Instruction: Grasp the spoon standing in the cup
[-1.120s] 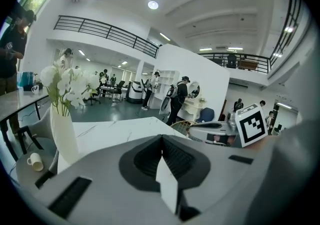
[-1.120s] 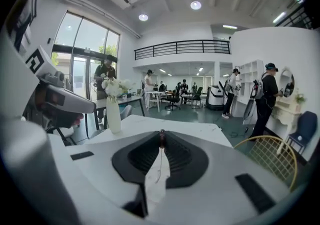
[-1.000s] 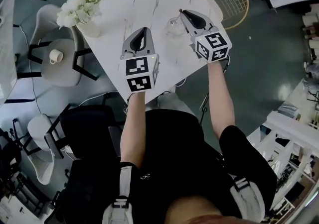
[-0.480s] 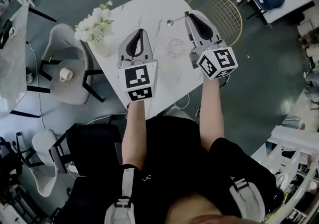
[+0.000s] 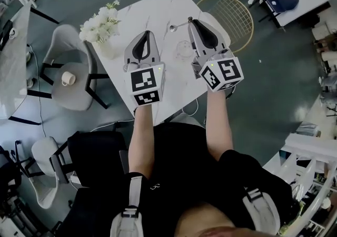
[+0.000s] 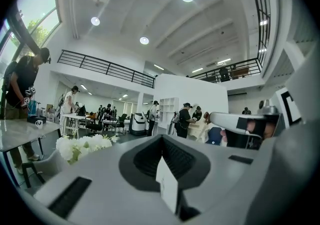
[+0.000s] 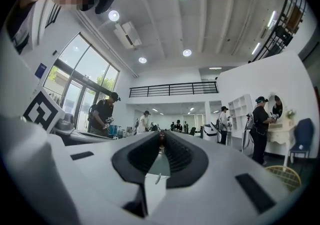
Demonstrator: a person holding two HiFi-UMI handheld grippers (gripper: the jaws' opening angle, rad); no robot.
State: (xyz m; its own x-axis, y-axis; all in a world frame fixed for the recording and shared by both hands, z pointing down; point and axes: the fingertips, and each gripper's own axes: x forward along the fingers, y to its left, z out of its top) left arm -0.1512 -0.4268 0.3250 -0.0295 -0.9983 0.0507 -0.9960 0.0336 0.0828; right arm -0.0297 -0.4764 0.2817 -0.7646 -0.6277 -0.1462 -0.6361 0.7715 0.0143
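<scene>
White marble-patterned table [image 5: 158,4], seen from above, with the person standing at its near edge. A grey chair [image 5: 66,51] is at the table's left, with a small white mug [image 5: 67,78] on its seat. A gold wire chair [image 5: 234,15] is at the table's far right corner.

Left gripper [image 5: 147,35]: over the table's near left part, pointing away from the person. Its own view shows the jaws pressed together with nothing between them. It is well apart from the cup.

Right gripper [image 5: 191,20]: over the table, just right of the cup and reaching past it. Its jaws are drawn nearly together, pinching the thin handle at their tips.

Vase of white flowers [image 5: 100,22]: at the table's left edge, upright.

Clear glass cup [image 5: 184,50]: stands on the table between the two grippers, nearer the right one. Nothing can be seen standing in it.

Spoon [image 5: 178,25]: out of the cup, held by its handle end in the right gripper's tips. It sticks out sideways to the left, with the bowl end over the tabletop beyond the cup. Height above the table cannot be told.
</scene>
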